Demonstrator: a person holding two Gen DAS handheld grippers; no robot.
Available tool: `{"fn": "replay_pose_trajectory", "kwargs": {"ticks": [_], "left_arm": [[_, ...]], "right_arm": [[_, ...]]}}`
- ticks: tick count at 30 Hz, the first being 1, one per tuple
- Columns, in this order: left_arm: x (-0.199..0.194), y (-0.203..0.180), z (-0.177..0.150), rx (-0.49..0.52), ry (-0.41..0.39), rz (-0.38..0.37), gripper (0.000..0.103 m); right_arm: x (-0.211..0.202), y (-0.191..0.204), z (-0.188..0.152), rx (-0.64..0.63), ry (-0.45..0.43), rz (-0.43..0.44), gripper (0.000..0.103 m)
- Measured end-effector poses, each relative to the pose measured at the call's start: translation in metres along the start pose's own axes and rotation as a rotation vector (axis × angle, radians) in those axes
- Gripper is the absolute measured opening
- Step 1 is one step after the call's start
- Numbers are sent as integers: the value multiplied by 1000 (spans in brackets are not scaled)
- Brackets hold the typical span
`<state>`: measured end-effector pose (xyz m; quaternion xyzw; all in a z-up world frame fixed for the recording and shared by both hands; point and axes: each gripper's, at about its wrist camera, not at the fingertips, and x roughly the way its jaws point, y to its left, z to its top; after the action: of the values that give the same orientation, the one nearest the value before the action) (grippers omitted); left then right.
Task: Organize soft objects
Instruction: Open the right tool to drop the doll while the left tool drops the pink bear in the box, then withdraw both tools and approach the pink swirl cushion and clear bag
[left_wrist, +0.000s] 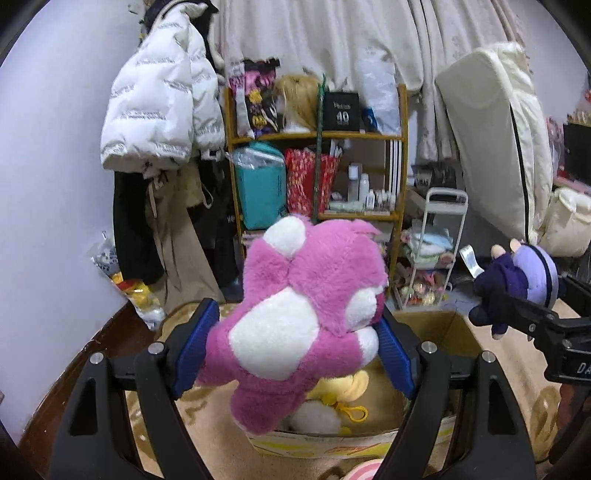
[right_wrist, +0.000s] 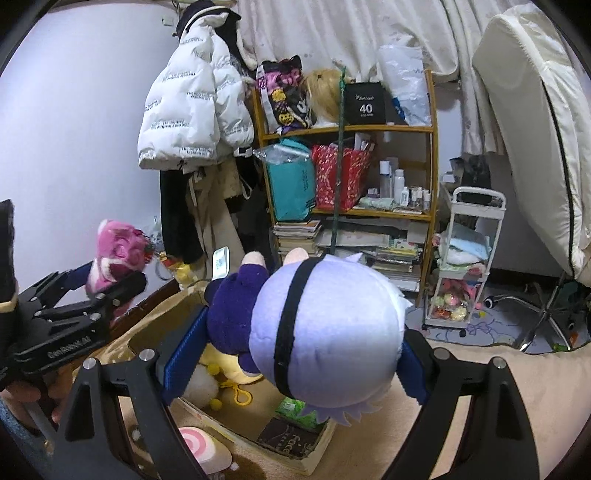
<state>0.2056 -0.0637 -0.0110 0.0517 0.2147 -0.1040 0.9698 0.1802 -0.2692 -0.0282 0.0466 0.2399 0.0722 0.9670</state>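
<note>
My left gripper (left_wrist: 295, 343) is shut on a pink and white plush bear (left_wrist: 295, 314) and holds it above an open cardboard box (left_wrist: 436, 321). The bear also shows in the right wrist view (right_wrist: 118, 254). My right gripper (right_wrist: 295, 350) is shut on a lavender-headed doll with a dark purple body (right_wrist: 325, 325), also over the box (right_wrist: 155, 332). The doll shows at the right of the left wrist view (left_wrist: 517, 280). In the box lie a yellow plush (left_wrist: 343, 387) and a white pompom (right_wrist: 199, 387).
A wooden shelf (right_wrist: 351, 129) with bags, bottles and books stands ahead. A white puffer jacket (left_wrist: 159, 107) hangs at left. A white trolley (right_wrist: 465, 258) and a leaning mattress (right_wrist: 535, 129) are at right. A pink swirl cushion (right_wrist: 199, 443) lies by the box on beige carpet.
</note>
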Motion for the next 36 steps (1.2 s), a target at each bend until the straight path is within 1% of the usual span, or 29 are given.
{"fn": "replay_pose_trajectory", "kwargs": {"ticks": [2, 6, 8, 10, 16, 21, 22, 25, 28, 30, 33, 36], "left_arm": [[6, -4, -5, 17, 19, -2, 80], [17, -16, -11, 72, 50, 17, 81], [21, -21, -13, 97, 56, 18, 83], [22, -24, -15, 106, 61, 21, 85], [25, -25, -17, 106, 81, 18, 85], [25, -18, -18, 77, 110, 21, 86], [25, -15, -19, 68, 118, 25, 87], [21, -6, -19, 16, 125, 42, 99], [18, 3, -17, -25, 132, 33, 99], [16, 8, -17, -36, 138, 41, 99], [11, 13, -18, -45, 157, 38, 99], [3, 21, -21, -76, 176, 27, 99]], "right_arm": [[7, -1, -6, 2, 13, 11, 94], [19, -4, -15, 11, 44, 16, 94], [23, -5, -19, 23, 58, 20, 94], [28, -9, -23, 40, 76, 28, 94], [32, -16, -28, 71, 96, 35, 95], [36, -19, -31, 95, 119, 59, 95], [36, -19, -32, 93, 125, 60, 96], [39, -16, -35, 86, 143, 66, 96], [39, -15, -37, 87, 152, 78, 98], [37, -13, -37, 85, 153, 83, 103], [31, -9, -35, 78, 145, 77, 103], [24, -6, -35, 74, 147, 75, 103]]}}
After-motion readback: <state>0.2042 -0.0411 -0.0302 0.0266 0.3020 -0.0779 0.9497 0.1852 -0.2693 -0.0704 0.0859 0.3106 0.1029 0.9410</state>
